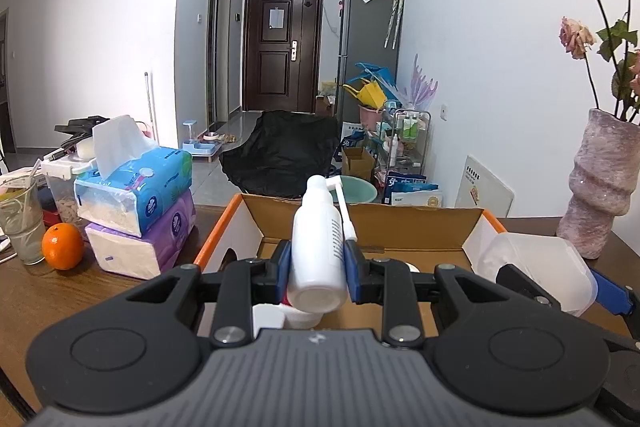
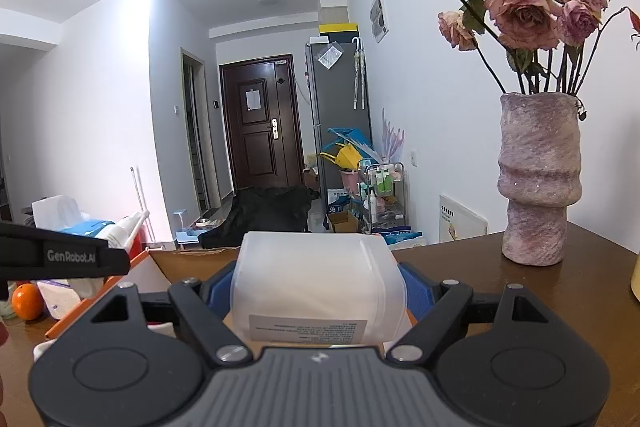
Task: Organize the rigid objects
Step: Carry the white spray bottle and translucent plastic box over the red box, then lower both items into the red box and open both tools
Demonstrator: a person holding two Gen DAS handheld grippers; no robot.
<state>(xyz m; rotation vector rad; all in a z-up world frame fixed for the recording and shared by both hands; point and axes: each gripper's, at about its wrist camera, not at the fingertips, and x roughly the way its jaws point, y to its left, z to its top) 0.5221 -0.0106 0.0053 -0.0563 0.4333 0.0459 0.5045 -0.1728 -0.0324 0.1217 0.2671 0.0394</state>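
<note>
My left gripper [image 1: 318, 265] is shut on a white spray bottle [image 1: 316, 247] with a long nozzle, held above the open cardboard box [image 1: 372, 227] with orange edges. White items lie in the box under the bottle. My right gripper [image 2: 320, 285] is shut on a translucent white plastic container [image 2: 316, 283] with a label, held beside the box's right side; it also shows in the left wrist view [image 1: 536, 267]. The bottle's nozzle shows in the right wrist view [image 2: 128, 225] behind the left gripper's body.
Stacked tissue packs [image 1: 136, 203], an orange [image 1: 63, 246] and a glass [image 1: 22, 223] stand left of the box on the brown table [image 1: 60, 291]. A pink vase [image 2: 538, 179] with dried roses stands at the right.
</note>
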